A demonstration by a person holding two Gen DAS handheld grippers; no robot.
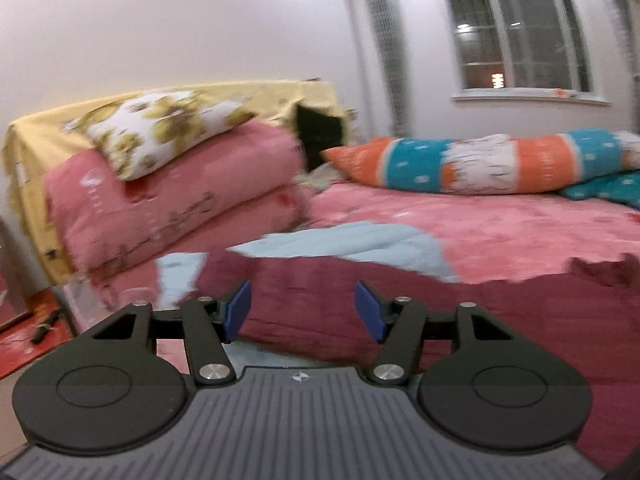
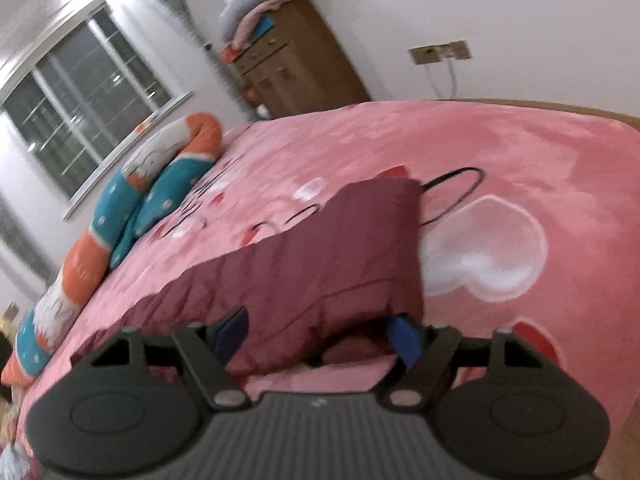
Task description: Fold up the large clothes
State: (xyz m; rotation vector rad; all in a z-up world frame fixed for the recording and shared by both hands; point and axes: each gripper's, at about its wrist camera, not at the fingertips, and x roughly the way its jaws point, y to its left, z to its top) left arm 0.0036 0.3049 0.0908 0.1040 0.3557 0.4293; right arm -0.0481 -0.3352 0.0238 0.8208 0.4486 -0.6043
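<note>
Here, your left gripper (image 1: pixel 303 312) and right gripper (image 2: pixel 320 338) both stand wide w/ nothing pinched, blue pads clear. The quilted maroon garment w/ pale-blue lining (image 1: pixel 400 304) lies folded on the pink plush bedspread (image 2: pixel 500 152), near the bed's near edge; striped orange-teal pillow (image 1: pixel 472 164) lies along the window-side edge.

Left hand-held gripper (image 1: pixel 303 310), black linkage arms, blue pads (image 1: pixel 239 309), silver screws, ribbed grey body
</note>
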